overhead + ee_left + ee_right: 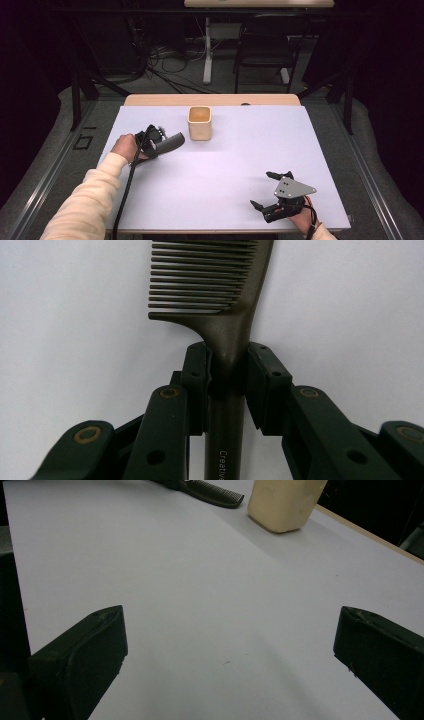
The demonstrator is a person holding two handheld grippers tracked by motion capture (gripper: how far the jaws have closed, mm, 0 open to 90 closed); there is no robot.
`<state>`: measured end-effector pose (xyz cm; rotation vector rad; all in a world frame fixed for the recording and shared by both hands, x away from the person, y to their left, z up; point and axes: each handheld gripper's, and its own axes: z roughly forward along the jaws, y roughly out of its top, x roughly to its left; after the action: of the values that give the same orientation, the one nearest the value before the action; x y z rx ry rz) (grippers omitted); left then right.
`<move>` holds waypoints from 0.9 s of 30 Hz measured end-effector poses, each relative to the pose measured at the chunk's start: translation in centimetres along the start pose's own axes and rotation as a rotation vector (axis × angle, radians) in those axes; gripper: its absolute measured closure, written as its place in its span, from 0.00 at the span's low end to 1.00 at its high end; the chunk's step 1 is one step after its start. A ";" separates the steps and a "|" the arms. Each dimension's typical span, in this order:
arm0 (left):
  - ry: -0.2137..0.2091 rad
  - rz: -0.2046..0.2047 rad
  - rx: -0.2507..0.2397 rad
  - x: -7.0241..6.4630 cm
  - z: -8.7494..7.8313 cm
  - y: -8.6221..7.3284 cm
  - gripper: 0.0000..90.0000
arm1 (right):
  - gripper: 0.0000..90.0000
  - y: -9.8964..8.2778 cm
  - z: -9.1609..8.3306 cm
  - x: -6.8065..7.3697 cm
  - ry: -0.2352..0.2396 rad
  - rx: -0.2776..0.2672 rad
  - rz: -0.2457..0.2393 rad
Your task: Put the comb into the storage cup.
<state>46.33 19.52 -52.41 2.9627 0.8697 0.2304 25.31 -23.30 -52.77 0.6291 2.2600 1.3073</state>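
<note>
One comb (pixel 227 335) and one cream cup (pixel 200 122) are sitting on the bench (pixel 225 165), and two claws are working over it. The left claw (pixel 227 370) is clamping the comb by the neck where the handle is meeting the teeth, its jaws pressing on both sides; in the high view the comb is lying at about nine o'clock from the cup, just beside it, with the toothed end pointing toward the cup. The right claw (pixel 265 190) is resting near the bench's five o'clock corner, its jaws standing wide apart and gripping nothing, well apart from the comb and cup. The bench is wearing a plain white top over a wooden board. Behind it, at twelve o'clock, one dark chair (pixel 267 45) is standing on a grey floor among loose cables (pixel 170 60)
</note>
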 end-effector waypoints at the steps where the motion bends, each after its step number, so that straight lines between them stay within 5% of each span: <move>1: 0.004 -0.003 -0.004 0.0 0.0 0.0 0.80 | 0.00 0.0 0.0 0.0 0.000 0.000 0.000; 11: -0.004 -0.072 -0.067 0.3 -0.9 -0.9 0.80 | 0.00 0.0 0.0 0.0 0.001 0.004 -0.002; 27: 0.004 -0.142 -0.233 -0.4 -3.0 -2.4 0.80 | 0.00 0.0 0.0 0.0 -0.002 0.002 -0.003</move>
<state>44.27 21.35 -49.66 2.6758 0.9751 0.3085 25.30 -23.29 -52.76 0.6268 2.2599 1.3030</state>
